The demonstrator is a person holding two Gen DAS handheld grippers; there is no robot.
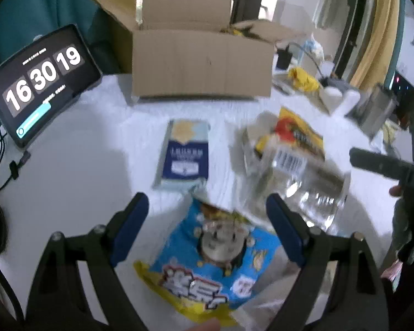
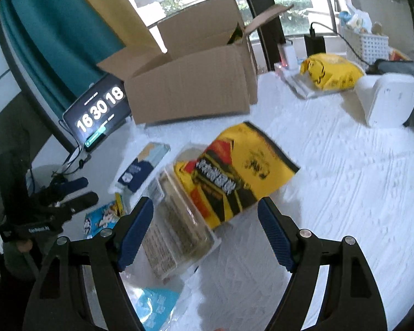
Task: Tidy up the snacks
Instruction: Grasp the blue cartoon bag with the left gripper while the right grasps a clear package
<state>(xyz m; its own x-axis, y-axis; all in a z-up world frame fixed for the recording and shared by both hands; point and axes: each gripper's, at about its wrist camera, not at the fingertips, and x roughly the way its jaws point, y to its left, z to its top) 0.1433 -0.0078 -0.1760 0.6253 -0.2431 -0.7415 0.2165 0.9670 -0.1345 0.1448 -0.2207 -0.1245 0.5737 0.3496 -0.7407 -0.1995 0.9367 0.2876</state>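
Several snacks lie on a white cloth-covered table (image 2: 345,182). In the left wrist view my left gripper (image 1: 207,207) hangs open over a blue and yellow snack bag (image 1: 209,264), touching nothing. Beyond it lie a navy and pale blue box (image 1: 186,154) and a clear plastic tray pack (image 1: 298,176) under a yellow bag (image 1: 298,132). In the right wrist view my right gripper (image 2: 205,209) is open above the yellow and black bag (image 2: 234,171) and the clear tray pack (image 2: 176,229). The left gripper (image 2: 80,191) shows at the left there. An open cardboard box (image 1: 201,63) stands at the back.
A tablet (image 1: 41,82) showing a clock leans at the back left with cables beside it. At the back right are a yellow plastic bag (image 2: 331,74), a white device (image 2: 386,99), a white basket (image 2: 368,45) and chargers. Another light blue packet (image 2: 154,306) lies near the front edge.
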